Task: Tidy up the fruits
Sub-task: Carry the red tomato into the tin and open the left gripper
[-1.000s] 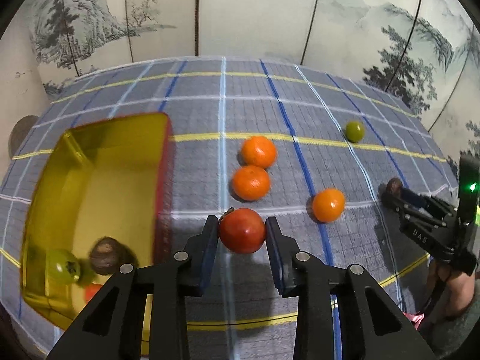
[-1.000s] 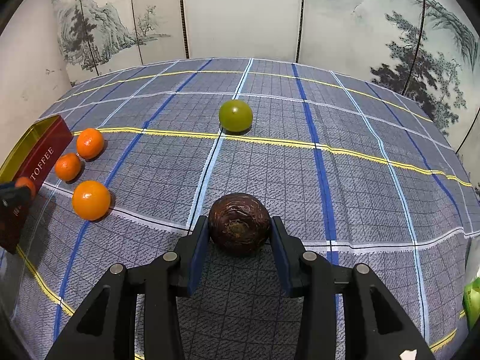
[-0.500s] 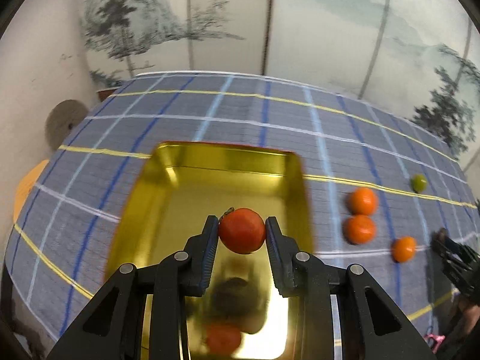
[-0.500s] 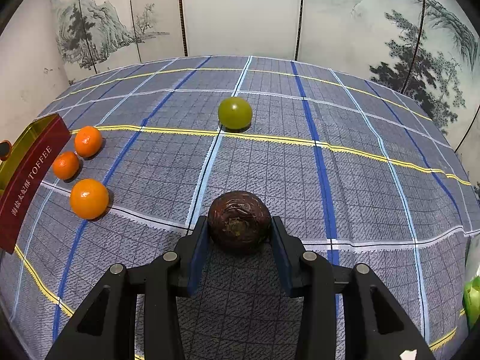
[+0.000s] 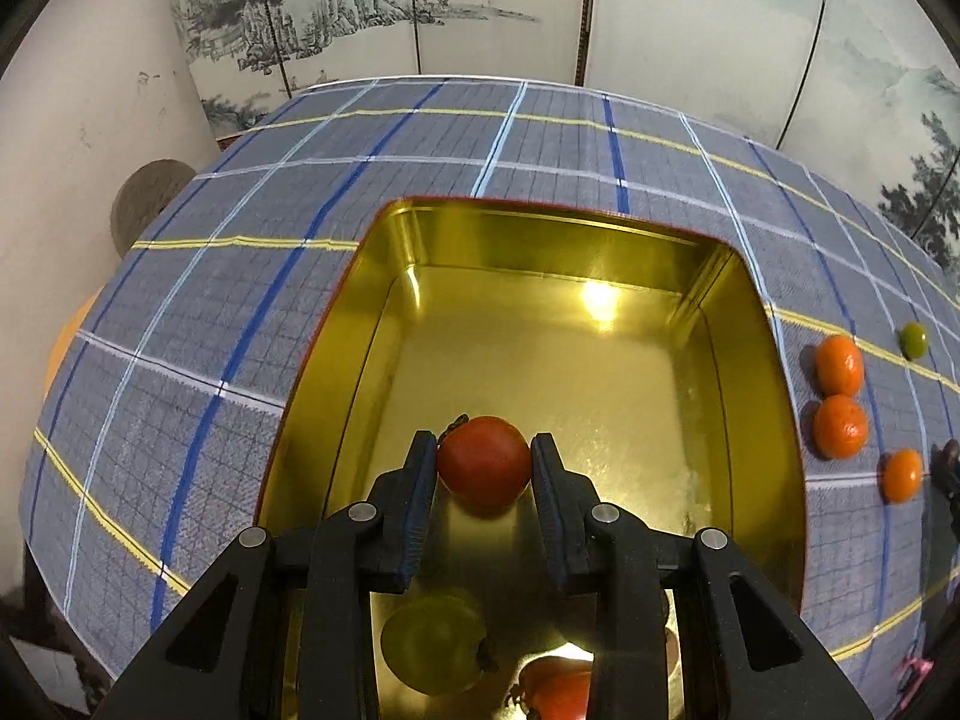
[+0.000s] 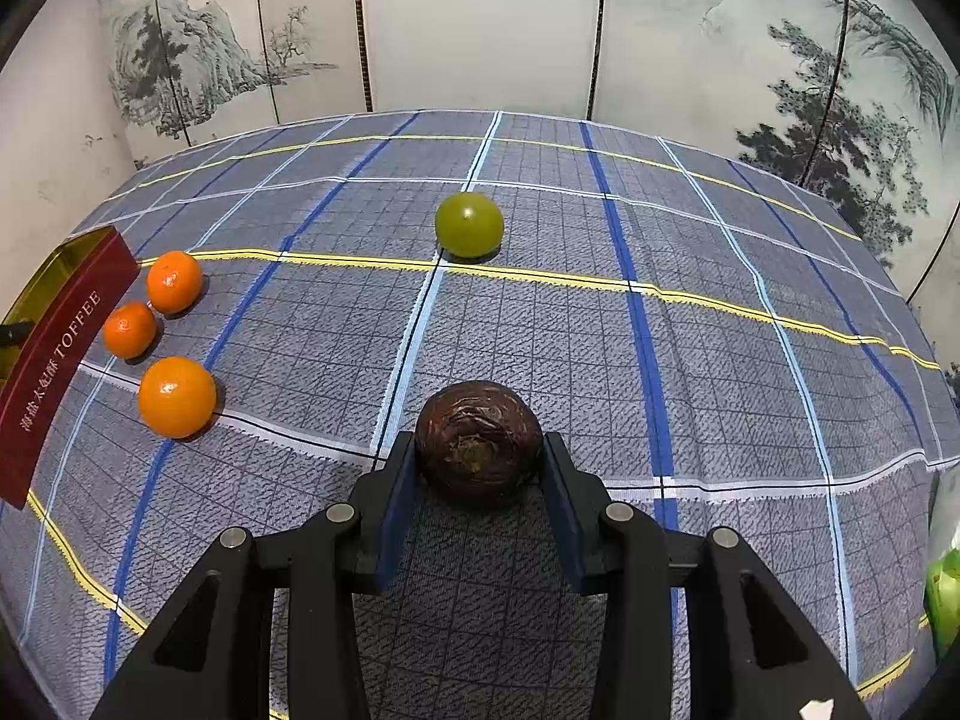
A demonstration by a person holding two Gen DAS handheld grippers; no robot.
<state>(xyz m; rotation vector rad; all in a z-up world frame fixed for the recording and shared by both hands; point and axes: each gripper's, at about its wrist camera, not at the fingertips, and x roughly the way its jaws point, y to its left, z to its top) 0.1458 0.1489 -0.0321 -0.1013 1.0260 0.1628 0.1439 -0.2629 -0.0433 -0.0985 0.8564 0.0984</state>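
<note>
Left gripper (image 5: 483, 461) tilts steeply down over the gold tin (image 5: 762, 372), its fingers clamped on a red fruit (image 5: 483, 461) hanging above the tin's floor. Right gripper (image 6: 478, 461) angles down over the checked cloth (image 6: 720, 330), clamped on a dark brown fruit (image 6: 478, 441).

The right gripper (image 6: 480, 462) clamps a dark brown fruit (image 6: 478, 441), perhaps a passionfruit.

Left gripper (image 5: 483, 461) and right gripper (image 6: 478, 463) both clamped, angled downward.
</note>
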